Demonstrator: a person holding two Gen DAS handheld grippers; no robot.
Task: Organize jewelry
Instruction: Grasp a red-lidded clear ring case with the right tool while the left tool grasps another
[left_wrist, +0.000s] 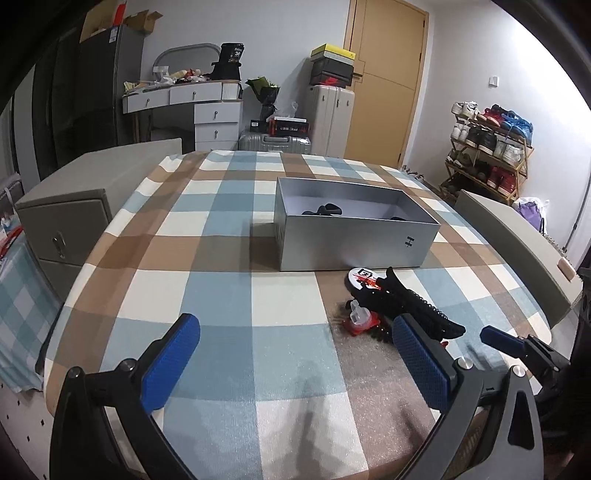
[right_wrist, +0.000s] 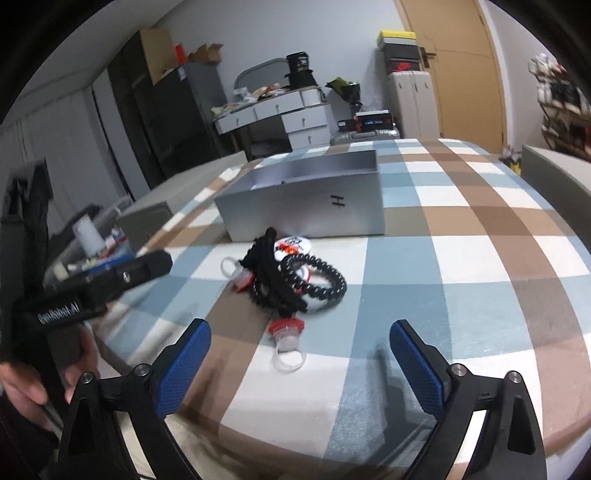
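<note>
Right wrist view: checked tablecloth (right_wrist: 461, 258) is bearing a silver box (right_wrist: 306, 206), far centre, holding dark items. Nearer, a tangled pile is lying: black coil bracelet (right_wrist: 325, 280), black claw clip (right_wrist: 269, 273), red-and-clear plastic ring (right_wrist: 286, 341). Right gripper (right_wrist: 299, 354) is hovering wide, empty, the ring sitting between its fingers. Left gripper (left_wrist: 295, 354) is standing wide, empty. Judgement: ring light, slippery; pinch the red base.
</note>
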